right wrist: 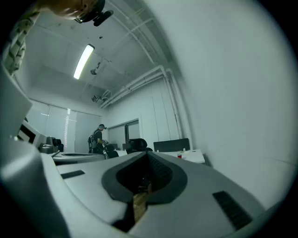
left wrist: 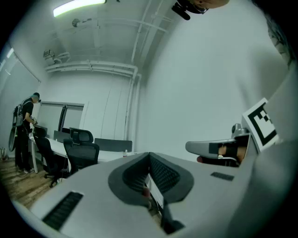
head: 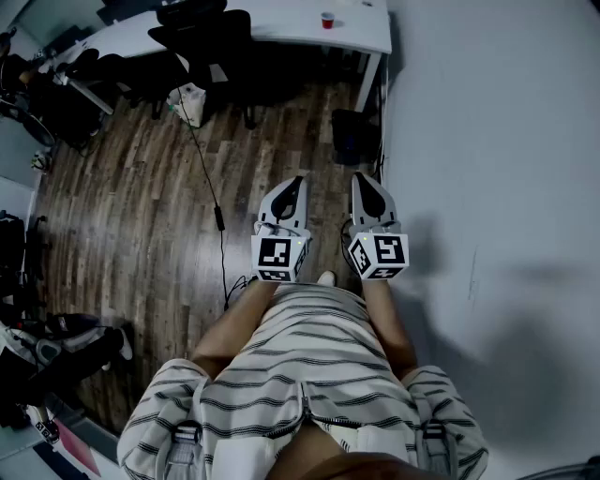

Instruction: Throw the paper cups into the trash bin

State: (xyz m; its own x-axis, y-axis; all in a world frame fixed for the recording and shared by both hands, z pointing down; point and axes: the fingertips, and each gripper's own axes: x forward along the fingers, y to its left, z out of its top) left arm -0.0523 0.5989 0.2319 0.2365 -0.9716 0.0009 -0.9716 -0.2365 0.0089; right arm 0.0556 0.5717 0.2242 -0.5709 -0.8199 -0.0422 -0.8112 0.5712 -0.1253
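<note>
A small red paper cup (head: 327, 20) is standing upright on the far right end of a smooth white desk (head: 367, 30), well apart from both grippers. It is looking round and slightly tapered, with its mouth facing up.

The person in a striped shirt (head: 309, 361) is holding the left gripper (head: 299, 179) and the right gripper (head: 362, 176) level and side by side over the floor, near the right wall (head: 497, 141). Both grippers are showing their ribbed dark pads pressed together, with nothing between them. Their shells are looking like smooth grey plastic.

Dark wood planks are covering the floor (head: 131, 197), and a thin black cable (head: 210, 178) is trailing across them. Black padded office chairs (head: 202, 37) are sitting by the desk. A dark boxy container (head: 354, 137) is sitting on the floor beside the desk's right leg.
</note>
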